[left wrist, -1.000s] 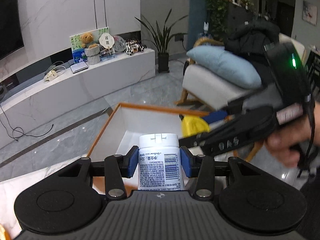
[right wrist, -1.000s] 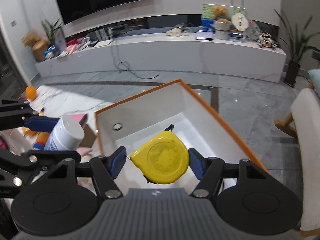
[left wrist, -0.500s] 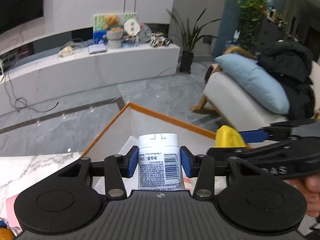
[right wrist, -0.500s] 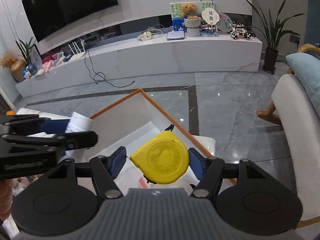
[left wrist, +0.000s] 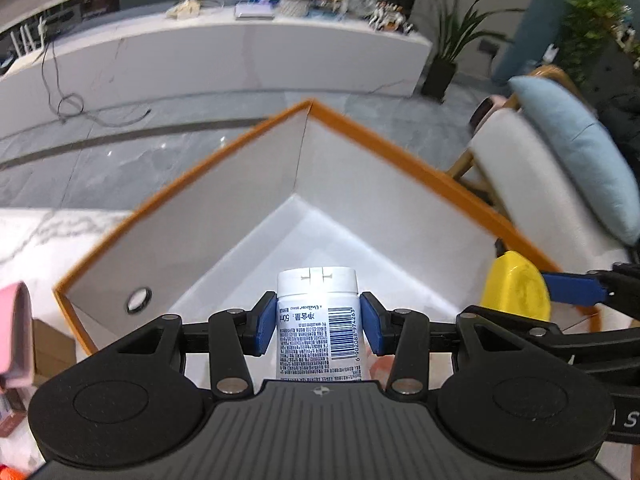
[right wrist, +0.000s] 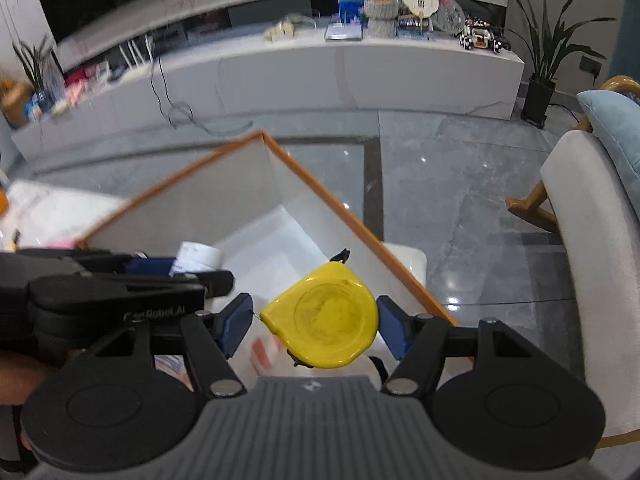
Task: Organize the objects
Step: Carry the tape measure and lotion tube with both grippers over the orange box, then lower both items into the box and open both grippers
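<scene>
My left gripper is shut on a white bottle with a barcode label, held upright above the inside of a white box with an orange rim. My right gripper is shut on a yellow tape measure, which hangs over the box's right wall. In the left wrist view the tape measure and one blue pad of the right gripper show at the right edge. In the right wrist view the bottle and the left gripper lie to the left, over the box.
The box stands on a white marble table. A pink item and a cardboard piece sit at the table's left. Beyond the table is grey floor, a long white console, a chair with a blue cushion, and a potted plant.
Both grippers have sunk toward the box and tilted further down. The left one rolled and swung, so the box now fills its view; the bottle and tape measure stay gripped.
</scene>
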`<action>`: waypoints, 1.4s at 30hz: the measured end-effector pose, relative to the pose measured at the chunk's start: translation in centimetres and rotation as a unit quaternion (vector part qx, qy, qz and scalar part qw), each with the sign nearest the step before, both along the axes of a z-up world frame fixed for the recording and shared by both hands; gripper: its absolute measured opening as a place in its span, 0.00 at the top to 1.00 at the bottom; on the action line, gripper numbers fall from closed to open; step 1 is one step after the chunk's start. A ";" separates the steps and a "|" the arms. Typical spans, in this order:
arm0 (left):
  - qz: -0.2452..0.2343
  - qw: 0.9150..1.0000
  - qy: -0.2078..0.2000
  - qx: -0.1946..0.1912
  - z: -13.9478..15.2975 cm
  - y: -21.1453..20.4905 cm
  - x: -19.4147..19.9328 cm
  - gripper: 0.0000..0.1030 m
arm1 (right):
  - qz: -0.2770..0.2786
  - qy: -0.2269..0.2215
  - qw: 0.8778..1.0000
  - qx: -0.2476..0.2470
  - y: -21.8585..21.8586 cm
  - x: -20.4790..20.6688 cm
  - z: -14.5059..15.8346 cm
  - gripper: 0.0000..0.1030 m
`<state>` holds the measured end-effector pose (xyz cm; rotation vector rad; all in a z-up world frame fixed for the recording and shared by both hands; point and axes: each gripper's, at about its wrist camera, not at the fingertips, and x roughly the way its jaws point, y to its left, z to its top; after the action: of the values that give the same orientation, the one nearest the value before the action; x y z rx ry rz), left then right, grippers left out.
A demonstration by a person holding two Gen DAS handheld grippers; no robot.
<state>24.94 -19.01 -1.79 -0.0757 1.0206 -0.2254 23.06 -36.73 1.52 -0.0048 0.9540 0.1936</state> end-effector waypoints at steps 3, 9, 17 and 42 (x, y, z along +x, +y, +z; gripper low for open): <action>0.019 0.999 0.028 -0.014 -1.1 0.5 0.2 0.50 | -0.001 0.012 1.000 -0.009 0.1 0.3 -0.9 0.33; 0.026 0.999 0.034 -0.004 -1.3 1.2 -0.1 0.50 | -0.003 0.021 0.999 -0.026 0.6 1.0 -2.2 0.33; 0.018 0.999 0.033 0.006 -1.3 1.2 -0.5 0.50 | -0.006 0.024 0.998 -0.049 1.0 1.4 -3.0 0.33; 0.018 0.997 -0.039 -0.070 2.4 3.7 -0.4 0.33 | -0.007 -0.062 0.998 0.000 0.7 0.1 1.0 0.26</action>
<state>24.53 -15.31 0.60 -0.2101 0.9238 -0.2654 23.17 -36.00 2.56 -0.0103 0.8308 0.1783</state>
